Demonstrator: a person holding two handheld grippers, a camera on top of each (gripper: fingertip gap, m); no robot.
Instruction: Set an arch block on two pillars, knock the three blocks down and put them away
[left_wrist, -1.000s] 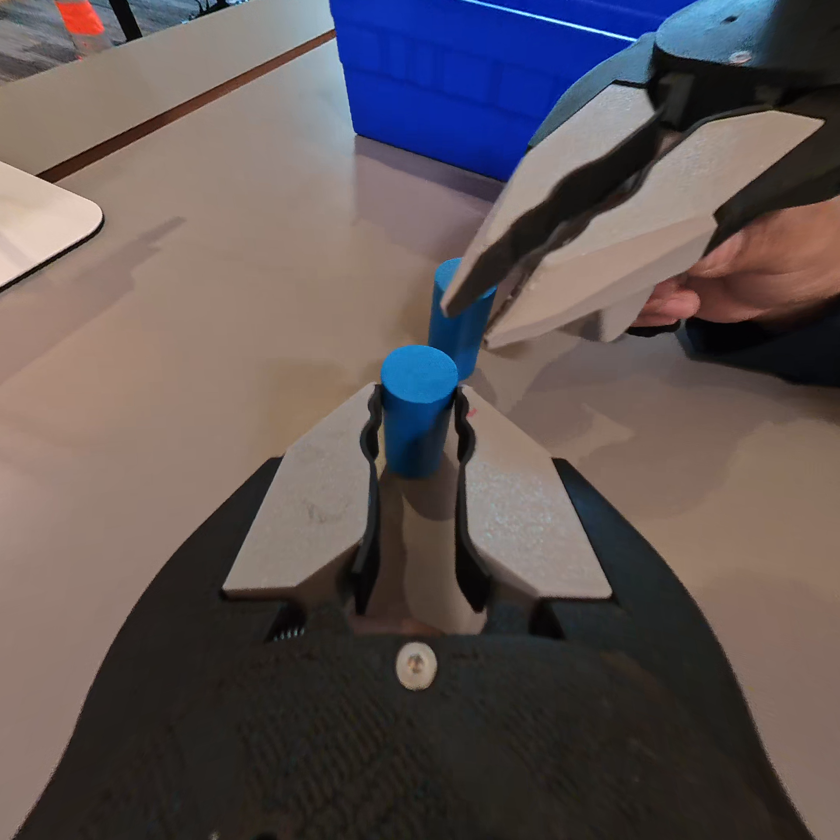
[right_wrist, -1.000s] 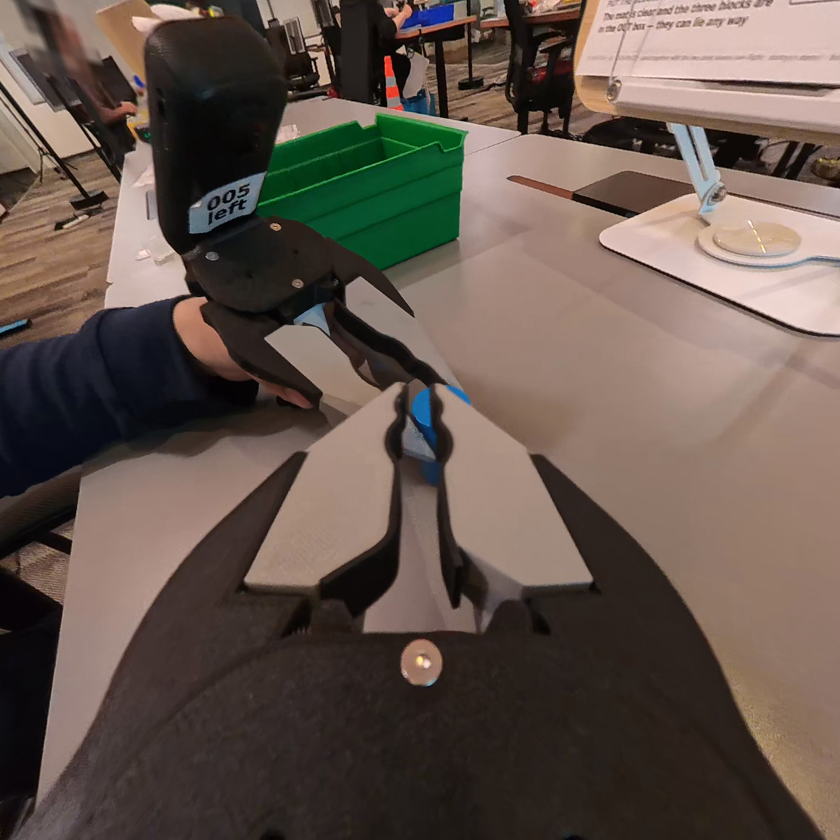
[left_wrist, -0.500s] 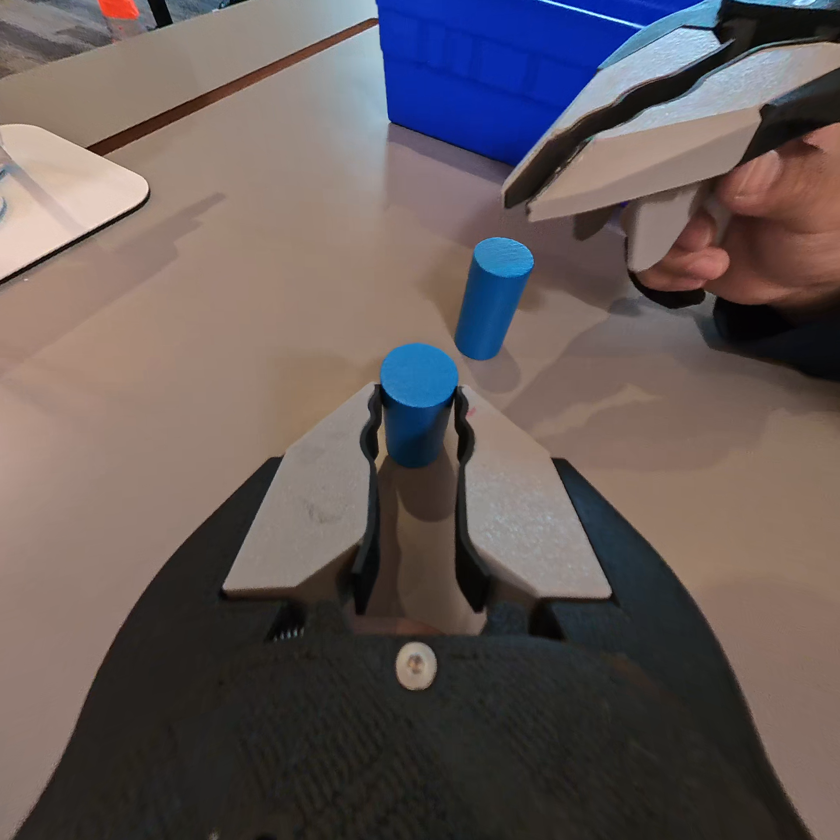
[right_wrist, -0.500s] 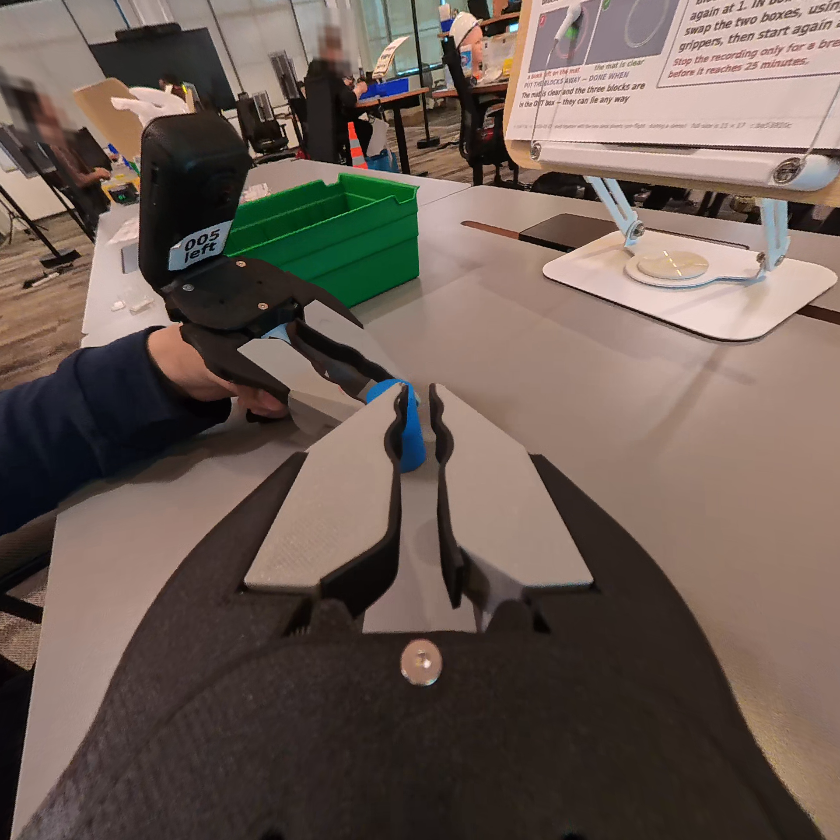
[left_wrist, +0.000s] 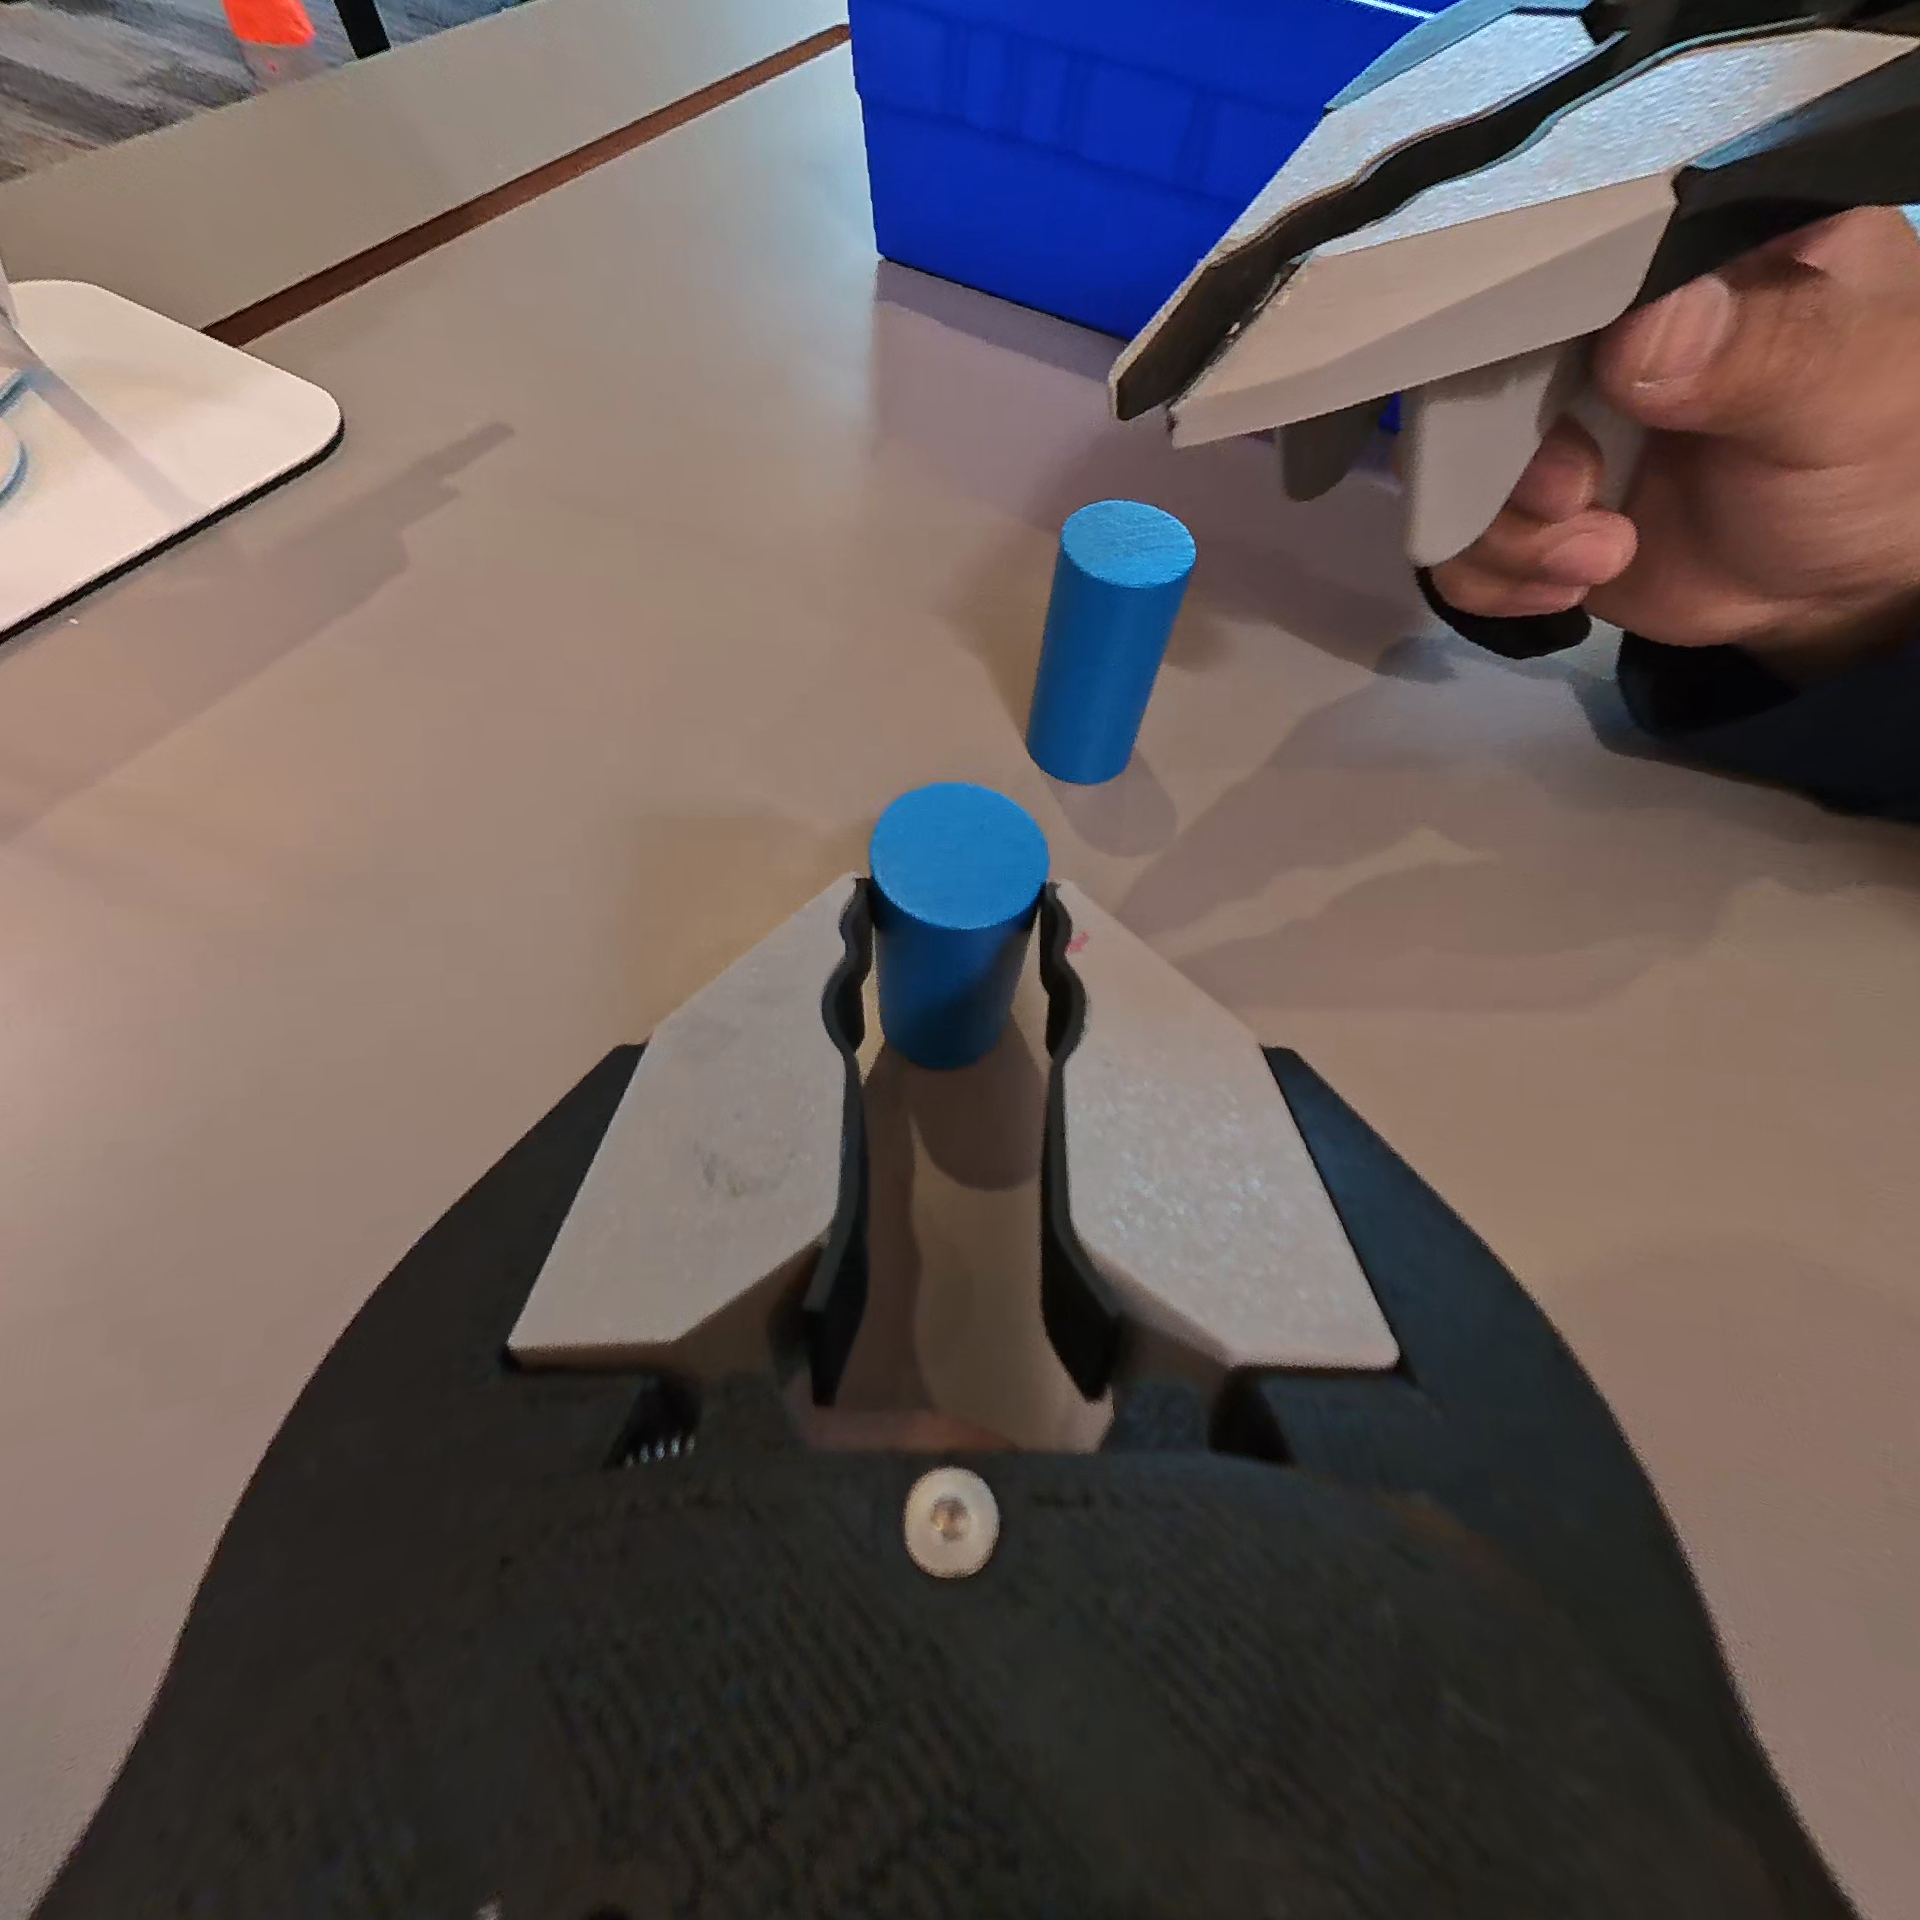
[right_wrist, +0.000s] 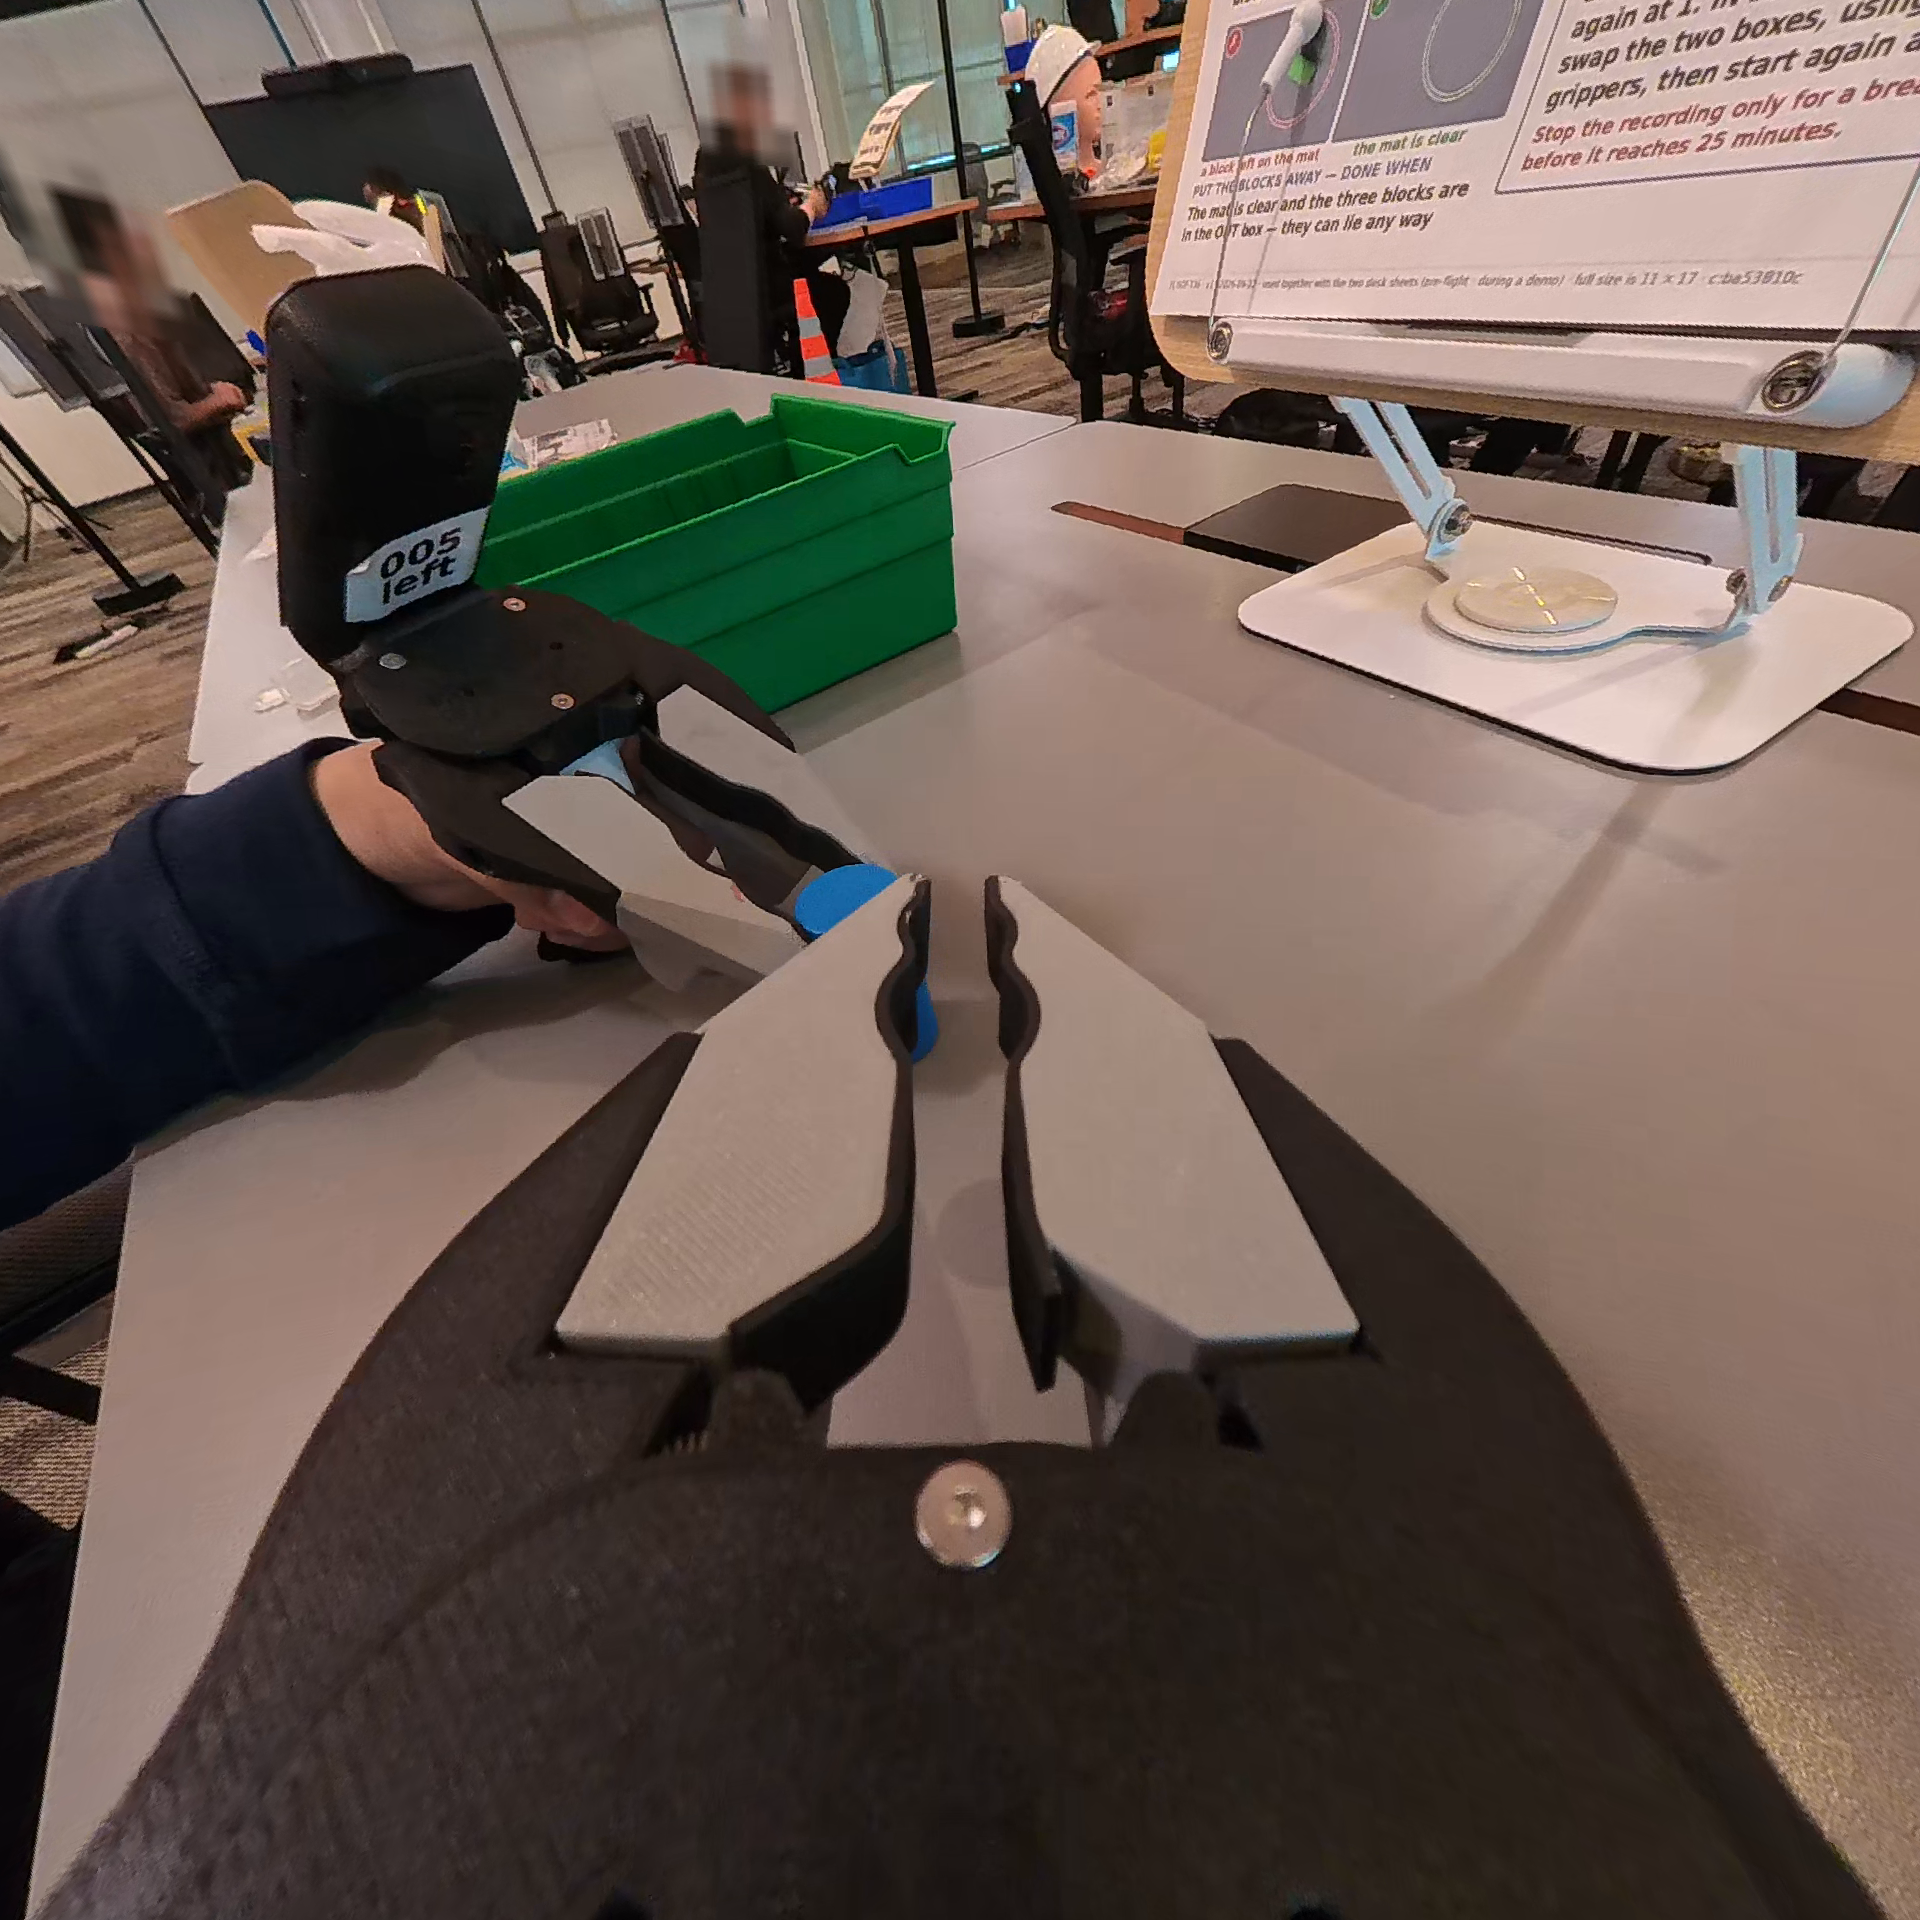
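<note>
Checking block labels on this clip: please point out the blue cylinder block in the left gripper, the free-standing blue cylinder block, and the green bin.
Held blue cylinder block (left_wrist: 958, 868): left wrist view, round top face.
Free-standing blue cylinder block (left_wrist: 1099, 675): left wrist view, curved side.
Green plastic bin (right_wrist: 831, 582): right wrist view, front wall.

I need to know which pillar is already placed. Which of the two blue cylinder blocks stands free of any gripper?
The farther blue cylinder block, standing alone on the grey table. The nearer one sits between the left gripper pads.

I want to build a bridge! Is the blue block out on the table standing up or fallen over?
Standing up. The free blue cylinder rests on one flat end on the table, its round top showing and nothing touching it.
</note>
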